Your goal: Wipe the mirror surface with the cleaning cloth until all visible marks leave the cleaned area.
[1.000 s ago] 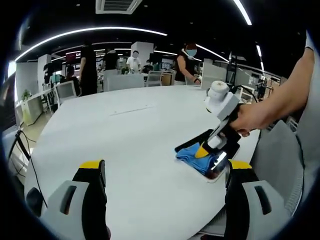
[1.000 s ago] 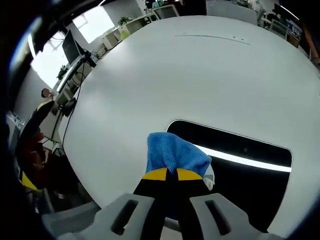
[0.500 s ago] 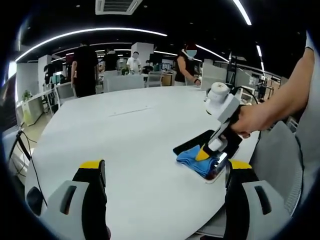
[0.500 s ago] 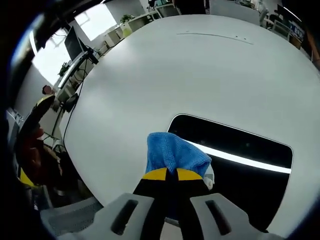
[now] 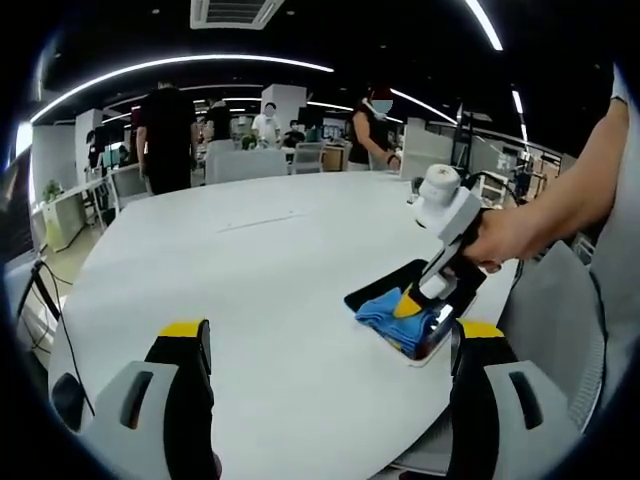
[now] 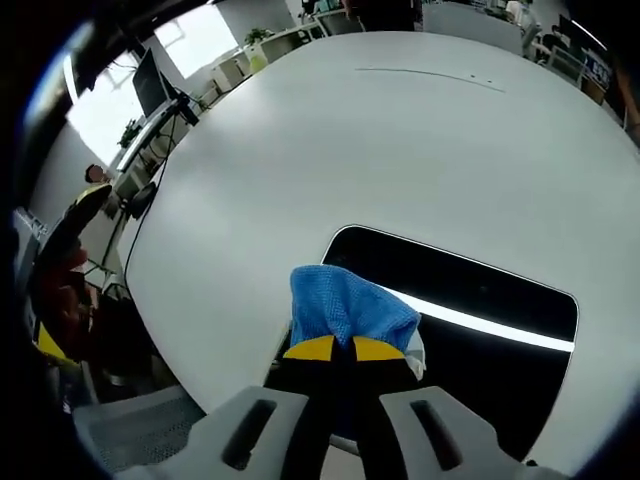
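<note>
The mirror (image 6: pixel 470 310) is lying flat on the big white round table (image 6: pixel 400 150), close to the table's edge. It is a dark rectangle with round corners, and a bright strip of light is shining in its glass. In the left gripper view the mirror (image 5: pixel 400 285) is showing as a dark flat shape near the table's (image 5: pixel 260 290) right edge.

The right gripper (image 6: pixel 334 349) is pinching the blue cleaning cloth (image 6: pixel 345 308) between its yellow-tipped jaws, which are pressed close together. The cloth is bunching up in front of the jaws and is sitting on the mirror's near left corner, touching the glass. Part of the cloth is hanging over the mirror's edge onto the table.

In the left gripper view the right gripper (image 5: pixel 408 303) is reaching down onto the mirror with the blue cloth (image 5: pixel 390 312) under its tip. A person's hand (image 5: pixel 500 240) is gripping its handle, above the mirror.

The left gripper (image 5: pixel 330 345) is hanging over the table, well apart from the mirror. Its two jaws are standing wide apart, with nothing between them.

Far behind the mirror, across the table, several people (image 5: pixel 165 125) are standing among desks and chairs (image 5: pixel 245 162). Long bright lights (image 5: pixel 180 62) are glowing on the dark ceiling above them.

In the right gripper view, desks with a screen (image 6: pixel 145 85) are sitting past the table's far left side, well apart from the mirror.
</note>
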